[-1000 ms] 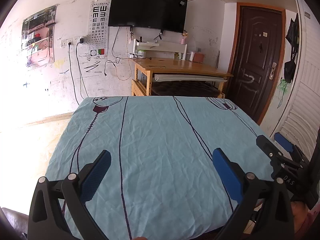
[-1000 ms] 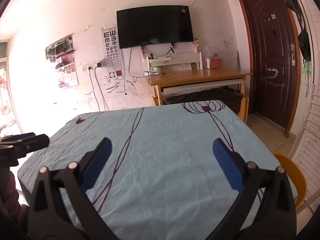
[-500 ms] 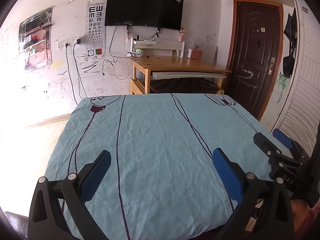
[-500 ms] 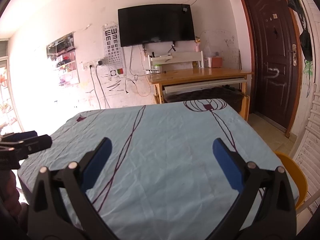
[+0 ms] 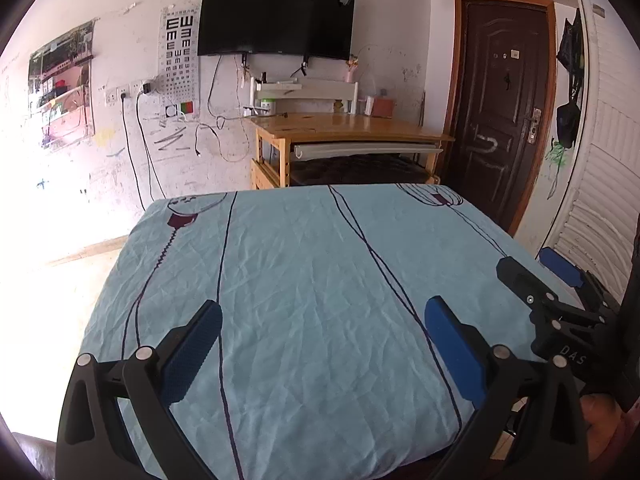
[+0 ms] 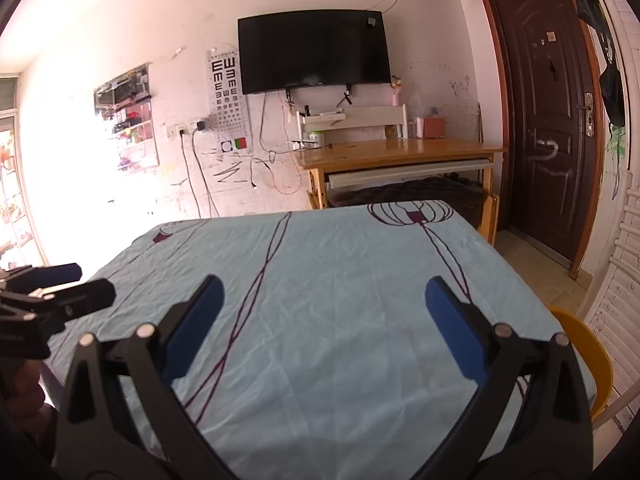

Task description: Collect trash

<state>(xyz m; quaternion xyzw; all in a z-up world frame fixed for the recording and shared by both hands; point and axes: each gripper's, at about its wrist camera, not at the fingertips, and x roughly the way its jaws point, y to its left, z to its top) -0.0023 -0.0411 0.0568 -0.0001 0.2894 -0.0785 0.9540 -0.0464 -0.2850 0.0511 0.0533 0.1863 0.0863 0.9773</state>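
Grippers both up over the near edge of the table, side by side. Left gripper (image 5: 322, 328) has its blue pads spread wide, nothing between them but wrinkled cloth. Right gripper (image 6: 324, 320) is just the same, jaws wide apart and empty. From the left camera you catch the right gripper off at the right edge; from the right camera the left one pokes in at the left edge, a hand (image 6: 22, 384) partly showing under it.

Tablecloth (image 5: 312, 264) is pale blue with dark purple lantern lines, creased all over, and I can't spot any trash on it from either camera. Yellow chair (image 6: 592, 364) sits tucked at the table's right side. Beyond the far edge stands a wooden desk (image 5: 348, 128), a black TV (image 5: 276, 24) on the wall above it, an eye chart (image 5: 178, 56) to its left, and a dark brown door (image 5: 500, 112) to the right.
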